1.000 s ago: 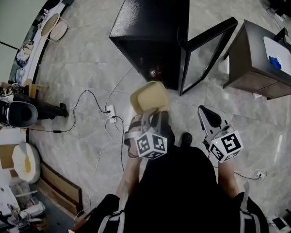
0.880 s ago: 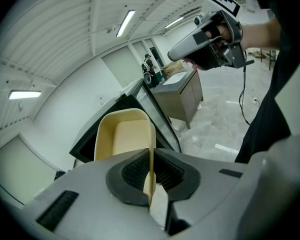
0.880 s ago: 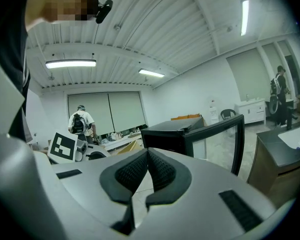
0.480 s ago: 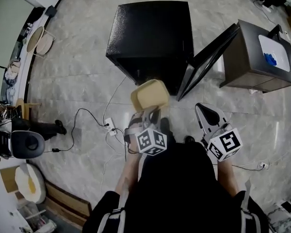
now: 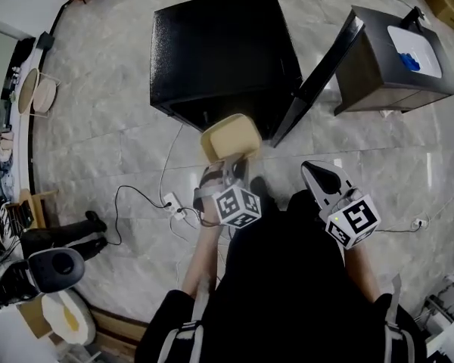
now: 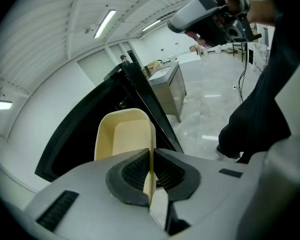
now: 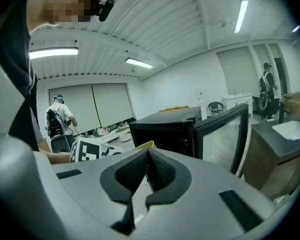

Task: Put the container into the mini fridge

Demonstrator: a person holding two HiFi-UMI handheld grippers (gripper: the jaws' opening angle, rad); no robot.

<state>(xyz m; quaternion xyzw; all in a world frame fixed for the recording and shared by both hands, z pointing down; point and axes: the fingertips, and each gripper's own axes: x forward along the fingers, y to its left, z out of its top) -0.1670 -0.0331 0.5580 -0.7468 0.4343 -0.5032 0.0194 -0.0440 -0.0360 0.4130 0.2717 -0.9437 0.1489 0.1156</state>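
The beige plastic container [image 5: 231, 137] was held in the air in front of the open mini fridge [image 5: 219, 51], near its glass door [image 5: 318, 78]. The jaws of the left gripper [image 6: 150, 159] were closed on one thin side wall of it, at the rim. The right gripper [image 7: 147, 160] was empty, with its jaws pressed together. The container looked empty, so it was judged to be light and fairly stiff, but smooth. As it was taken by one wall only, it could swing or slip; a deep grip on the rim was considered safest.
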